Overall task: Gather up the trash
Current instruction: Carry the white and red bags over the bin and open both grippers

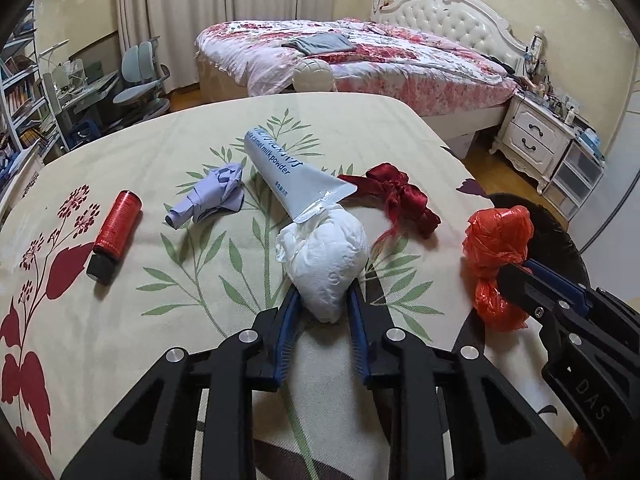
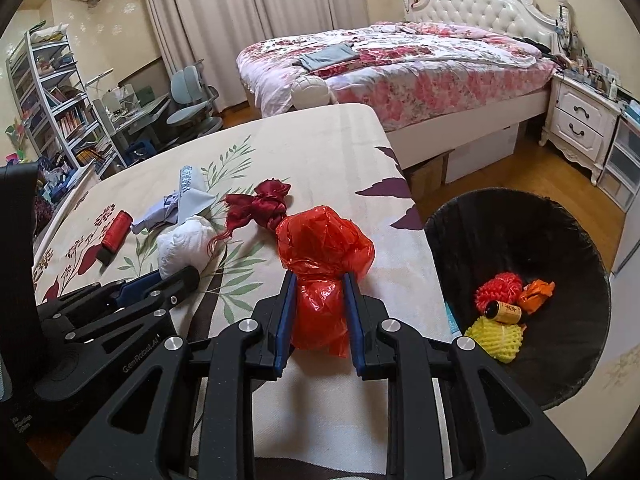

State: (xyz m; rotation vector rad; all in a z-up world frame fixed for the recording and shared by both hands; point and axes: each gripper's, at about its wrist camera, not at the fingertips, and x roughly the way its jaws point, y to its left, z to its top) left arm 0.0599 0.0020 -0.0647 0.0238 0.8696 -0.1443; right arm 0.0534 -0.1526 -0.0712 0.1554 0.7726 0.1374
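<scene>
My left gripper [image 1: 325, 300] is shut on a crumpled white tissue wad [image 1: 326, 256] on the floral table; it also shows in the right wrist view [image 2: 182, 246]. My right gripper [image 2: 319, 300] is shut on a knotted red plastic bag [image 2: 324, 256], seen from the left wrist view [image 1: 496, 248] at the table's right edge. A black-lined trash bin [image 2: 560, 216] stands to the right, holding several bits of trash. On the table lie a blue-grey powder tube [image 1: 286, 168], a crumpled lilac paper [image 1: 214, 192], a dark red ribbon [image 1: 400, 196] and a red bottle [image 1: 116, 236].
The table [image 1: 160, 320] has a floral cloth; its right edge drops to a wooden floor. Beyond are a bed [image 1: 360, 52], a white nightstand [image 1: 532, 136], a desk chair [image 1: 142, 80] and bookshelves [image 1: 20, 92] at the left.
</scene>
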